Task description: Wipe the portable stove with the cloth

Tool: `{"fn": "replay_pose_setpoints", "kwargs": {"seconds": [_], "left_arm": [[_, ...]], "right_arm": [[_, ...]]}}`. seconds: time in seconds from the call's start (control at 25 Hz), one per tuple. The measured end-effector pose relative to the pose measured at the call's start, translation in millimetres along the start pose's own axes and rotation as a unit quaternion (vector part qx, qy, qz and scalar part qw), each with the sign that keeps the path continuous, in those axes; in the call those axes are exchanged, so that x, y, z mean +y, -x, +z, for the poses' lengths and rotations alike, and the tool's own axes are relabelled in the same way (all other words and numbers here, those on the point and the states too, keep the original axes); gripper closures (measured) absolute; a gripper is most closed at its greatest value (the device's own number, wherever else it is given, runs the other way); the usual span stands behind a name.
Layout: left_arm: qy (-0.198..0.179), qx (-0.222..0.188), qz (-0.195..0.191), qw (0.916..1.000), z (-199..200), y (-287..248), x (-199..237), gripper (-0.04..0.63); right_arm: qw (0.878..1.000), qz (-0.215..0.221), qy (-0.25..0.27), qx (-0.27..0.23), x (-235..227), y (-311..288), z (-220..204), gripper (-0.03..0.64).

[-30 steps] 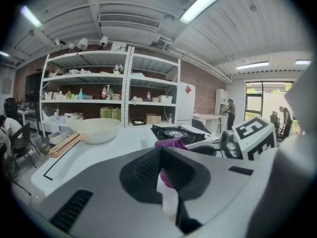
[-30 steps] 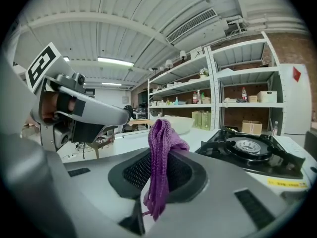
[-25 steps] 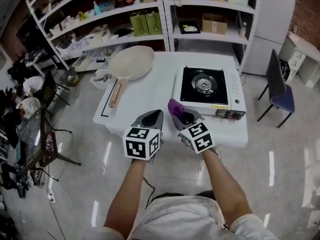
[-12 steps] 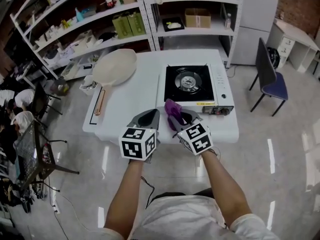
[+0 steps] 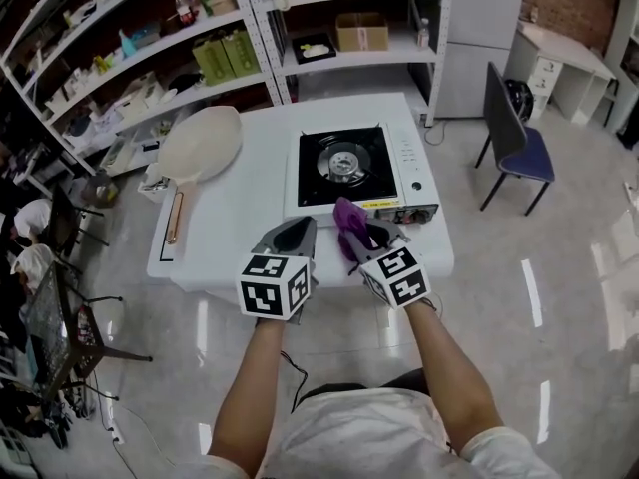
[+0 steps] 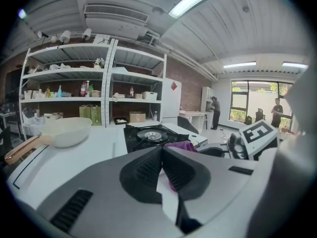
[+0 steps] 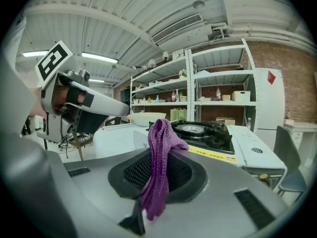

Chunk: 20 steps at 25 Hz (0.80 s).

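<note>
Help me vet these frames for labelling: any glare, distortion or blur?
Head view: fisheye bends the shelves; light streaks glare on the floor. Left gripper view: black vignette, window bright. Right gripper view: cloth sharp, black vignette too.

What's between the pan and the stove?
Nothing: the head view shows only bare table between pan and stove.

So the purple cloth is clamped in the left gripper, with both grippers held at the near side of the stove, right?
Not quite. The purple cloth is clamped in the right gripper, not the left: the right gripper view shows it pinched between those jaws. The left gripper is shut on nothing. Both are at the near side of the stove.
</note>
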State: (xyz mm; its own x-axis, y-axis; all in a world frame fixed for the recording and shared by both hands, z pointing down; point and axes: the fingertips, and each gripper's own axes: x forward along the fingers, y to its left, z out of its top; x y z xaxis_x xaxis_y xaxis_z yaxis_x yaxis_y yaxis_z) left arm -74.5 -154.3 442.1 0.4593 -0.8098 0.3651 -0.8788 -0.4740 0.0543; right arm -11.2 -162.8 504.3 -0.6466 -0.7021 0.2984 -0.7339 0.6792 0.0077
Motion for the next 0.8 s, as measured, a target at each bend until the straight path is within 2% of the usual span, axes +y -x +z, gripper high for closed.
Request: {"fn": "replay_pose_setpoints", "kwargs": {"seconds": [0.2,0.36,0.56,0.8], "left_arm": [[0.001,0.002,-0.012,0.9999,2,-5,-12,0.592],[0.004,0.006,-0.025,0.9997,4,-7,-23,0.592],[0.009,0.008,-0.041,0.9991,11,-8,-37,0.592],[0.006,0.000,-0.058,0.9983,23,-6,-55,0.592]], "right_arm": [[0.999,-0.033,-0.022,0.009,-23,18,-8,0.555],[0.999,-0.037,-0.035,0.015,-28,28,-7,0.555],[0.999,-0.032,-0.043,0.006,-23,51,11,0.555],[0.996,-0.070,-0.052,-0.012,-47,93,33,0.555]]}}
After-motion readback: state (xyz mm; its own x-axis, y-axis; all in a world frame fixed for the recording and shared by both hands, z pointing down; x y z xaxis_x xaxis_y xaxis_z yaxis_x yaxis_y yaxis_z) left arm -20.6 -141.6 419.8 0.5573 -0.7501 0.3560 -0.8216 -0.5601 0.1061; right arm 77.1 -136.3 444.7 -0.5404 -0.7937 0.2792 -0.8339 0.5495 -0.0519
